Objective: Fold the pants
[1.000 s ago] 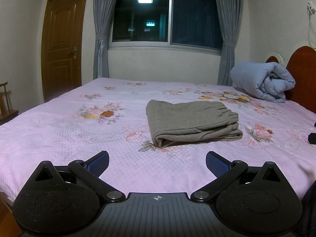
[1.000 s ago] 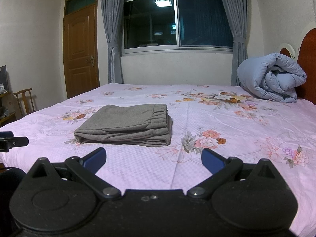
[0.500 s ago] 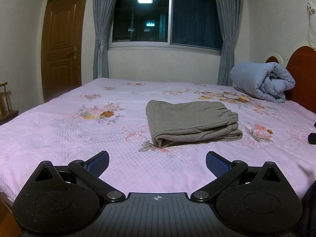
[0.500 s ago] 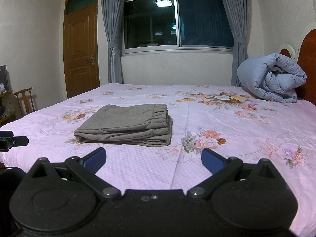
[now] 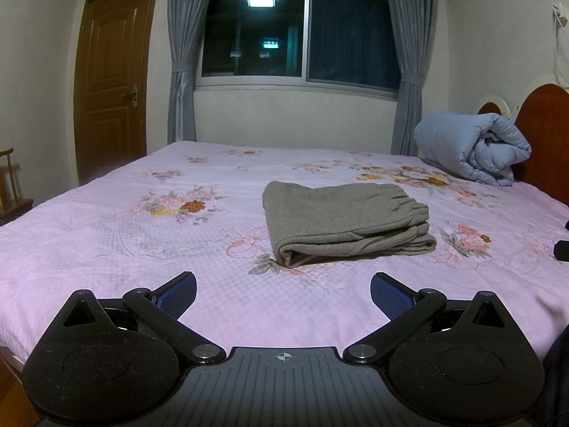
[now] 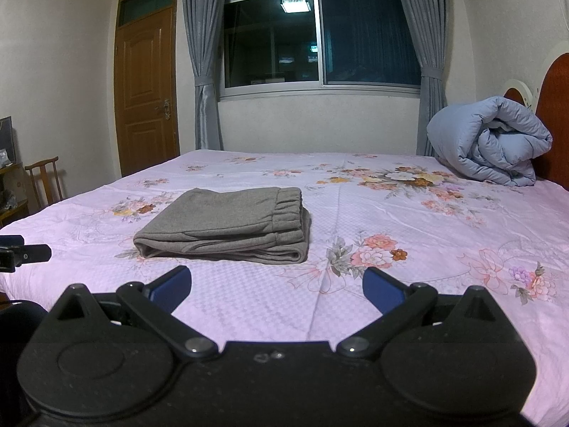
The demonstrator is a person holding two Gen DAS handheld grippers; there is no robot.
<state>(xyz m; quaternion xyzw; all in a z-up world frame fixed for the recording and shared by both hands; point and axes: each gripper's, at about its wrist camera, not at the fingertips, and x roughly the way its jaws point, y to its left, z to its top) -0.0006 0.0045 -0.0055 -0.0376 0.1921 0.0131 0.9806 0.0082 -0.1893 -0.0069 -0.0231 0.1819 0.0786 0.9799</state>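
Lying folded mid-frame on pink floral bedsheet (image 5: 106, 235): grey knit pants (image 5: 341, 220). Hovering along the bottom edge, spread wide, gripping nothing: left gripper (image 5: 283, 293), right gripper (image 6: 275, 290).

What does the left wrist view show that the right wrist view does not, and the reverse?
Only the left wrist view shows the left claw whole, open over the bedspread. Only the right wrist view shows the right claw whole, also open, and a whole wooden chair. Both show the folded grey pants, untouched, the rolled blue quilt, the door and the window.
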